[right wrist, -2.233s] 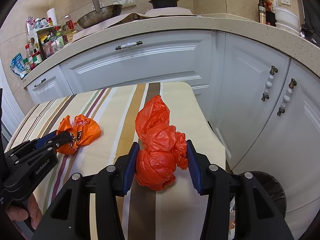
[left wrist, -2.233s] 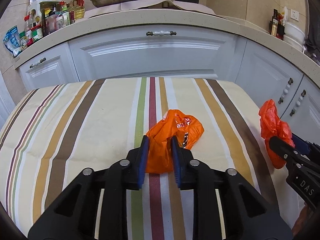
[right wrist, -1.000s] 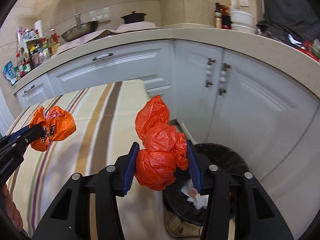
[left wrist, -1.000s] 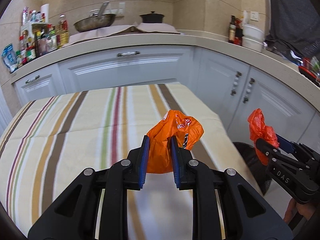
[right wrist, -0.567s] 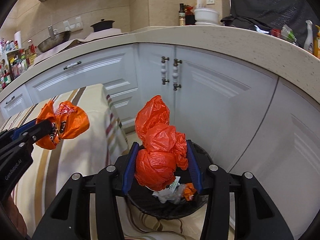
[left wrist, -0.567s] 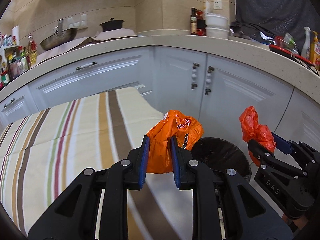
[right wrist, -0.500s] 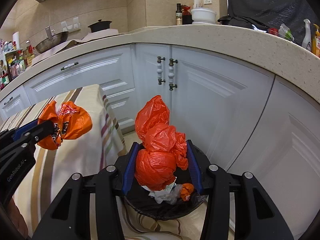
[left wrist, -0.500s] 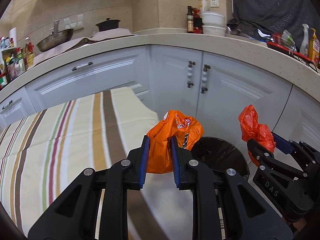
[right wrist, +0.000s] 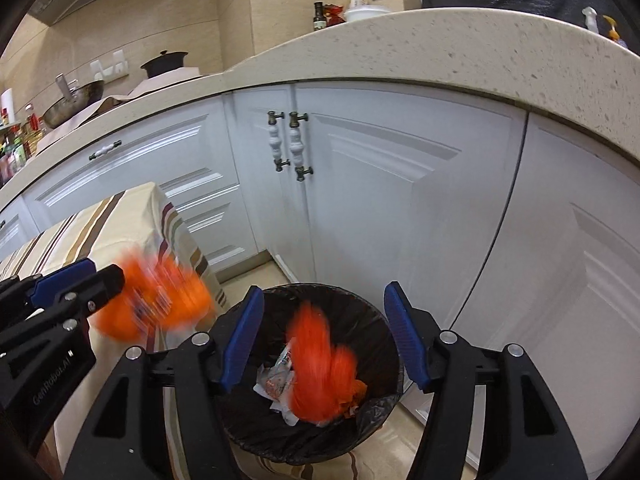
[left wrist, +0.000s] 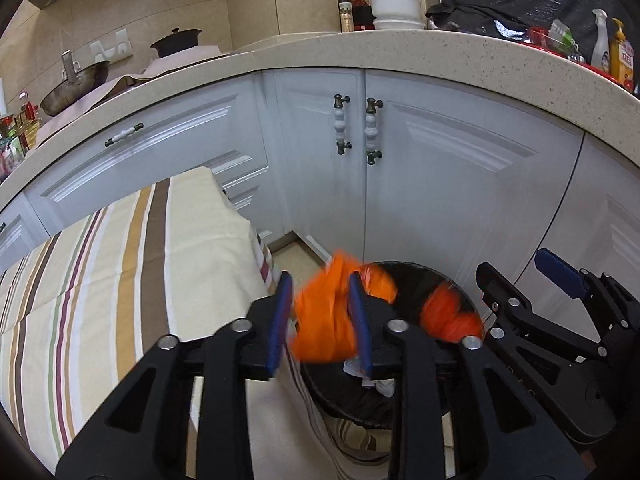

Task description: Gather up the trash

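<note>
White panelled cabinets (right wrist: 400,200) under a speckled stone counter (right wrist: 460,44) fill the far side; a striped cloth (left wrist: 120,260) lies left. A round black-lined bin (right wrist: 372,332) stands near. The right gripper (right wrist: 324,332), jaws opening, is clear of the red bag (right wrist: 320,368), blurred, upright inside the bin. The left gripper (left wrist: 320,320) is opening around the crumpled orange bag (left wrist: 324,324).

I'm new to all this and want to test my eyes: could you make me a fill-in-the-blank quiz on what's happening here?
1. Both loose bags are coloured ____.
2. The red-orange bag is falling into the black ____ below the right gripper, whose jaws are opening.
3. The orange bag sits between the opening jaws of the ____ gripper.
4. The tablecloth has a ____ pattern.

Answers: orange; bin; left; striped
</note>
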The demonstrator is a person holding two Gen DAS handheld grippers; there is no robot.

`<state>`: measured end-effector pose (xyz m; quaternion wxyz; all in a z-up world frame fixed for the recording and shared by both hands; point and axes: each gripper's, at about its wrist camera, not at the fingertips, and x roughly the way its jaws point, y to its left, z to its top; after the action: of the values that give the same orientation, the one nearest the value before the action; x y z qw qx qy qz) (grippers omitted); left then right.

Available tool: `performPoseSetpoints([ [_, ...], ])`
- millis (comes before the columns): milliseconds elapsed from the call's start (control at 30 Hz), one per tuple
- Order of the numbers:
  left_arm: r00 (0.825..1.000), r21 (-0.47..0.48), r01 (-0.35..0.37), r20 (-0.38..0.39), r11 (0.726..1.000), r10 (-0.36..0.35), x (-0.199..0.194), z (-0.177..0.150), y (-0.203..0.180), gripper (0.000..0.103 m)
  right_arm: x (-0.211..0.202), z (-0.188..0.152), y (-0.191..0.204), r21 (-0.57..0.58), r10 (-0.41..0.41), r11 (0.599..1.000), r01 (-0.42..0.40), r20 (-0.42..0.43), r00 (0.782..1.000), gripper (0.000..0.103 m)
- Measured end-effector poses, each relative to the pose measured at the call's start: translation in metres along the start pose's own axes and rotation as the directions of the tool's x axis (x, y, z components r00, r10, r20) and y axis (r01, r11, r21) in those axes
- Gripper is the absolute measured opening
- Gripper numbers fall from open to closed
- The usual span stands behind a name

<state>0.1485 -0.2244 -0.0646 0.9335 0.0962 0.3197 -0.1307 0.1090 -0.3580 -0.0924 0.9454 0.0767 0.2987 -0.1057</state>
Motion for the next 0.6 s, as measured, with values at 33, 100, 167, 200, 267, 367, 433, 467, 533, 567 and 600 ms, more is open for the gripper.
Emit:
performPoseSetpoints([
  [33, 1.0, 0.001, -0.002, 0.008, 1.0, 0.002, -0.002, 0.0, -0.001, 0.04, -0.002, 0.0, -0.002, 0.002, -0.002, 1.0, 0.002, 0.004, 1.0, 0.061],
  [100, 1.0, 0.008, -0.003, 0.02, 1.0, 0.003, -0.005, 0.0, -0.004, 0.042, -0.005, 0.001, -0.003, 0.002, -0.009, 1.0, 0.009, 0.011, 1.0, 0.061],
  [167, 1.0, 0.006, 0.004, 0.018, 1.0, -0.004, -0.007, -0.001, -0.003, 0.044, -0.009, 0.001, -0.004, 0.001, -0.014, 1.0, 0.014, 0.013, 1.0, 0.062],
  [200, 1.0, 0.003, 0.008, 0.018, 1.0, -0.008, -0.008, 0.0, -0.003, 0.045, -0.011, 0.001, -0.005, 0.001, -0.017, 1.0, 0.017, 0.015, 1.0, 0.062],
  [267, 1.0, -0.001, 0.01, 0.022, 1.0, -0.01, -0.012, 0.0, -0.002, 0.051, -0.016, 0.002, -0.006, 0.003, -0.023, 1.0, 0.023, 0.017, 1.0, 0.062],
  [367, 0.999, -0.009, 0.016, 0.036, 1.0, -0.016, -0.022, -0.001, 0.002, 0.053, -0.026, 0.004, -0.006, 0.007, -0.031, 1.0, 0.031, 0.027, 0.999, 0.064],
  [433, 0.999, -0.015, 0.022, 0.048, 1.0, -0.022, -0.031, -0.002, 0.006, 0.057, -0.036, 0.004, -0.005, 0.005, -0.036, 0.999, 0.035, 0.039, 0.999, 0.065],
  [467, 0.998, -0.017, 0.023, 0.056, 1.0, -0.022, -0.036, -0.002, 0.009, 0.06, -0.04, 0.004, -0.004, 0.003, -0.037, 0.999, 0.037, 0.043, 0.998, 0.065],
  [533, 0.997, -0.022, 0.026, 0.07, 0.999, -0.024, -0.047, -0.005, 0.014, 0.06, -0.05, 0.004, -0.001, -0.002, -0.039, 0.999, 0.04, 0.053, 0.998, 0.066],
  [567, 0.997, -0.026, 0.028, 0.075, 0.999, -0.026, -0.052, -0.006, 0.016, 0.061, -0.054, 0.004, 0.001, -0.003, -0.038, 0.999, 0.038, 0.056, 0.998, 0.067],
  [600, 0.996, -0.029, 0.03, 0.08, 0.999, -0.028, -0.056, -0.007, 0.019, 0.062, -0.059, 0.003, 0.002, -0.004, -0.037, 0.999, 0.037, 0.06, 0.998, 0.067],
])
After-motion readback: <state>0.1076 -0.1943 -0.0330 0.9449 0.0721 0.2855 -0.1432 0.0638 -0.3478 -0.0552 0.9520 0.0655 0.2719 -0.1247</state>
